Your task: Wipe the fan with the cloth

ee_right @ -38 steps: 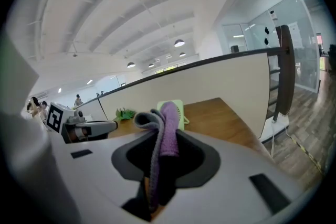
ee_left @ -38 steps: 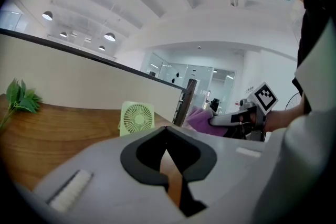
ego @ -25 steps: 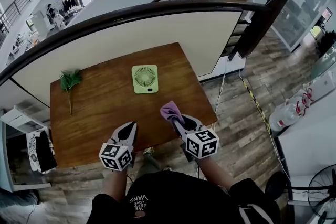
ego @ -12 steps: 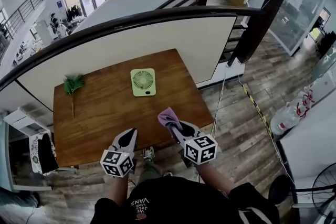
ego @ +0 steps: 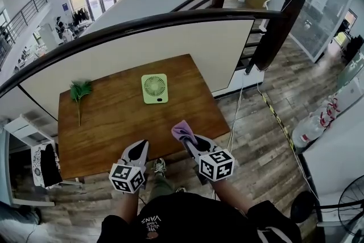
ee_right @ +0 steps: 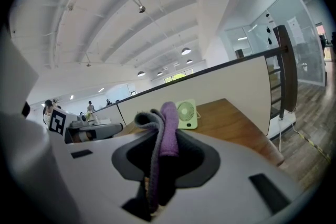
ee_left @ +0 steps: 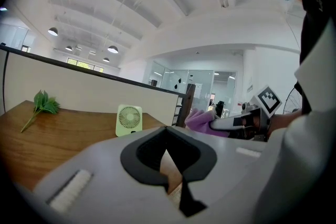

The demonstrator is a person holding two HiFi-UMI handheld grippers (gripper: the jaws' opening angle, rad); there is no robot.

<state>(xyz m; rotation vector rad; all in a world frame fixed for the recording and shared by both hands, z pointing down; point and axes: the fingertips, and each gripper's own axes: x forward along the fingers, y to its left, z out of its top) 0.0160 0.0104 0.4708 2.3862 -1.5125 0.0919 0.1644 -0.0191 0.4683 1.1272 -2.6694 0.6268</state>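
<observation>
A small light-green fan (ego: 155, 89) lies flat on the far half of the wooden table (ego: 108, 116); it also shows in the left gripper view (ee_left: 128, 120) and, beyond the cloth, in the right gripper view (ee_right: 187, 114). My right gripper (ego: 185, 135) is shut on a purple and grey cloth (ego: 183, 130), which sticks up between its jaws (ee_right: 161, 134). It hovers at the table's near edge, well short of the fan. My left gripper (ego: 139, 147) is shut and empty, beside it at the near edge (ee_left: 173, 178).
A green plant sprig (ego: 78, 90) lies at the table's far left. A dark curved handrail (ego: 170, 15) over a white wall runs behind the table. Right of the table are wooden floor, a cable, water bottles (ego: 310, 125) and a standing fan (ego: 350, 202).
Both grippers have drawn back a little toward the table's near edge. The cloth stays clamped in the right one and the left stays shut.
</observation>
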